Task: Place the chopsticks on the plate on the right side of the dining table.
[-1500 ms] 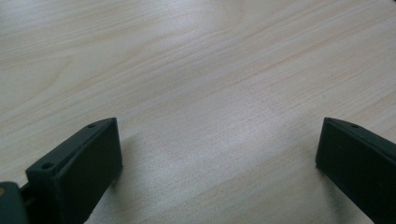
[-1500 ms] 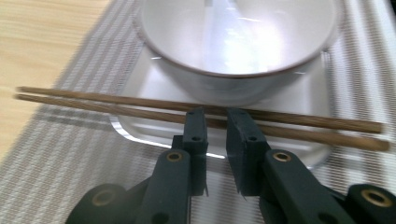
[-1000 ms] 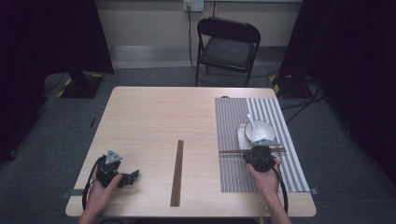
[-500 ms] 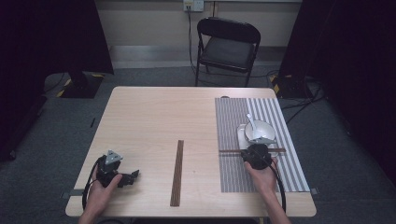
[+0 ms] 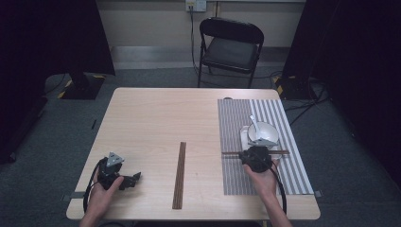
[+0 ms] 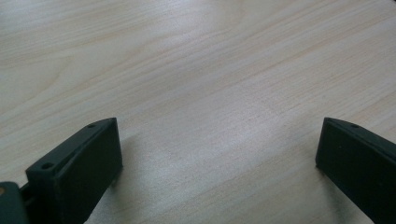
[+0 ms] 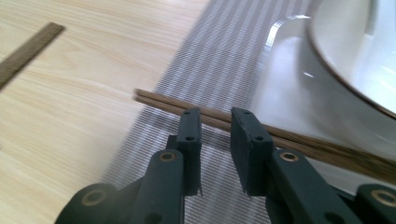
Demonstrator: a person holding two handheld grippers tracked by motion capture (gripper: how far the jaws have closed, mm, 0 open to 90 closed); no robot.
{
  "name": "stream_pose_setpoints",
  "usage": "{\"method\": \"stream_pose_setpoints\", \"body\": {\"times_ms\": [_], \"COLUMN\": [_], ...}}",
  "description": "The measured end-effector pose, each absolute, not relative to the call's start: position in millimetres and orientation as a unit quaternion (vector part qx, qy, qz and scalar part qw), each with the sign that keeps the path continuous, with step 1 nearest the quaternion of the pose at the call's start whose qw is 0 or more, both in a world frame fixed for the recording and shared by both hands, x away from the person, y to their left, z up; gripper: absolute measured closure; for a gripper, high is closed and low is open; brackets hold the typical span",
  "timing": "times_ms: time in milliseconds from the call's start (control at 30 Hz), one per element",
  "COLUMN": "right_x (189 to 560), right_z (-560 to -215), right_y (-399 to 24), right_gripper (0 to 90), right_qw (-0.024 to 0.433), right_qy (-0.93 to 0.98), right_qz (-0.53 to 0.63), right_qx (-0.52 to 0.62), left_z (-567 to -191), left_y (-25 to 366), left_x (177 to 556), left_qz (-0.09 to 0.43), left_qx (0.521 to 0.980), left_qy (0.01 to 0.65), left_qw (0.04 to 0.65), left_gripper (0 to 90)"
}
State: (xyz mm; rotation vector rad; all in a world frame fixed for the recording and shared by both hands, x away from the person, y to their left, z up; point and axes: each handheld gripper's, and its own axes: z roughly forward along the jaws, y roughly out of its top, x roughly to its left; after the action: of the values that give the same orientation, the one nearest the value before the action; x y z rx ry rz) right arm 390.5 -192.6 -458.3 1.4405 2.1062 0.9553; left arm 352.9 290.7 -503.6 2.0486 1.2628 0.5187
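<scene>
A pair of brown chopsticks (image 5: 280,152) (image 7: 159,103) lies crosswise on the grey striped placemat (image 5: 231,123) (image 7: 224,51), in front of a white bowl (image 5: 265,133) (image 7: 355,56) holding a white spoon (image 5: 254,124). The bowl sits on a white dish (image 7: 285,79). My right gripper (image 5: 254,151) (image 7: 215,116) hovers right at the chopsticks, its jaws almost closed with a narrow gap and nothing clamped. My left gripper (image 5: 136,178) (image 6: 219,140) rests wide open over bare wood at the table's front left.
A long dark wooden strip (image 5: 178,175) (image 7: 25,53) lies lengthwise near the middle of the light wooden table (image 5: 156,118). A black folding chair (image 5: 229,47) stands beyond the far edge. Dark curtains flank the room.
My right gripper has shifted slightly left along the chopsticks. The left gripper has stayed put.
</scene>
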Motion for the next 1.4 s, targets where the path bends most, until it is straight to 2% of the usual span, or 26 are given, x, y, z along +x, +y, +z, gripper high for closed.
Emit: {"method": "stream_pose_setpoints", "body": {"times_ms": [567, 800, 1400], "right_x": [398.0, 403.5, 414.8], "right_z": [-464.2, -474.4, -486.9], "right_y": [-113.2, -88.3, -79.9], "right_gripper": [69.1, 59.4, 37.3], "right_qw": [0.168, 0.165, 0.148], "right_qy": [0.792, 0.805, 0.792], "right_qz": [0.359, 0.349, 0.356], "right_qx": [0.464, 0.450, 0.474], "left_z": [-503.6, -503.6, -503.6], "left_y": [290.8, 290.7, 290.8], "left_x": [352.9, 352.8, 352.9], "left_qz": [0.199, 0.199, 0.199], "left_qx": [0.785, 0.784, 0.785], "left_qy": [0.483, 0.484, 0.483], "left_qw": [0.333, 0.333, 0.333], "left_gripper": [0.0, 0.0, 0.0]}}
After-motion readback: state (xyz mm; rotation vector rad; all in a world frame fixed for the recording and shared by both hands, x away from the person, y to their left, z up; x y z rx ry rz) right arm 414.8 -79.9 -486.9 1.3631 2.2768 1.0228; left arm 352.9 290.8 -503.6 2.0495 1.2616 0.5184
